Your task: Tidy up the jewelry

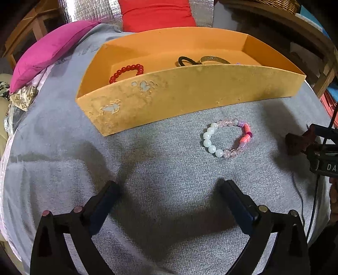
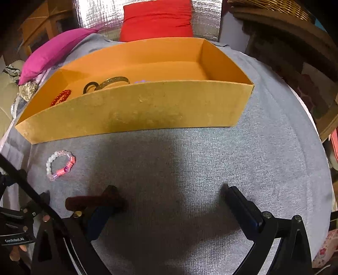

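- On the grey cloth [image 1: 147, 148], just in front of the orange box [image 1: 169, 95], lies a bracelet of white, pink and coral beads [image 1: 227, 138], apart from the box wall and from both grippers.
- Inside the box sit a red bead bracelet [image 1: 126, 73], a dark ring-shaped band [image 1: 186, 61] and a gold bangle [image 1: 213, 59]; the near wall hides their lower parts.
- The left gripper [image 1: 169, 190] hovers low over the cloth, fingers spread wide, nothing between them.
- The right gripper [image 2: 171, 196] is likewise spread and holds nothing; the bracelet lies off to its left.
- Behind the box: a magenta pillow [image 1: 50, 50], a red cushion [image 1: 156, 14], silver quilted foil [image 2: 101, 14].
- Readable writing: "GenRobot.AI" on the left gripper's body in the right wrist view; "DA" on the right gripper's.
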The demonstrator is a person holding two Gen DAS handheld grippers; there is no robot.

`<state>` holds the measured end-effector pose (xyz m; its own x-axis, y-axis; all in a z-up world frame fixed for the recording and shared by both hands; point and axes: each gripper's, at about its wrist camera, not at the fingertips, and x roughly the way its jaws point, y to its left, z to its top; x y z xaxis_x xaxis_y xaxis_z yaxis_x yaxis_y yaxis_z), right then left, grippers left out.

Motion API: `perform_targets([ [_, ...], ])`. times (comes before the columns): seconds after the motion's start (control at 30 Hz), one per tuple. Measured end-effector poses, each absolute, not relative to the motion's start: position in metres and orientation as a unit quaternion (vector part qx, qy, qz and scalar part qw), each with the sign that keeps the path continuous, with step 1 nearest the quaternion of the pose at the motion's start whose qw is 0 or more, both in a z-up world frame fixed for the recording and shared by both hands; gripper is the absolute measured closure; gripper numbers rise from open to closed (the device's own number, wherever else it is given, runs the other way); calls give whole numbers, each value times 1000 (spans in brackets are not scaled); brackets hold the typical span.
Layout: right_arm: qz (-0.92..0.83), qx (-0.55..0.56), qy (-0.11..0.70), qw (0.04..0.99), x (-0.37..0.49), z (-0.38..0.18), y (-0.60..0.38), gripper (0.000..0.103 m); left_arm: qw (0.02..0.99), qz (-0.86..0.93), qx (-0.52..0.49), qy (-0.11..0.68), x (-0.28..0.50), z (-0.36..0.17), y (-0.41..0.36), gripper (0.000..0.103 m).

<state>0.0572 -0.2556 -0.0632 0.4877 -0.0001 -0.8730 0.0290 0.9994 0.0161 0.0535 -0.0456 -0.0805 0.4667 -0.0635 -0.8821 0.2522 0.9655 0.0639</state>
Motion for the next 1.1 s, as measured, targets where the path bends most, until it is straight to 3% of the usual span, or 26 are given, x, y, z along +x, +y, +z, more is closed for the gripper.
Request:
perform_targets([
  [0.37,7,-11,534,845,42,-55,-250,2,852,-83,98,508,56,-78,-52,3],
  [0.63,-13,-8,489,872,33,-16,-282,4,857,-76,121,496,55,-71,-60,3],
  [0.83,18,128,503,855,36,-20,-310,18,871,-69,156,462,50,-63,-71,3],
  [1.1,59,90,499,860,38,-26,-266,21,877,-71,146,452,51,-55,-63,3],
])
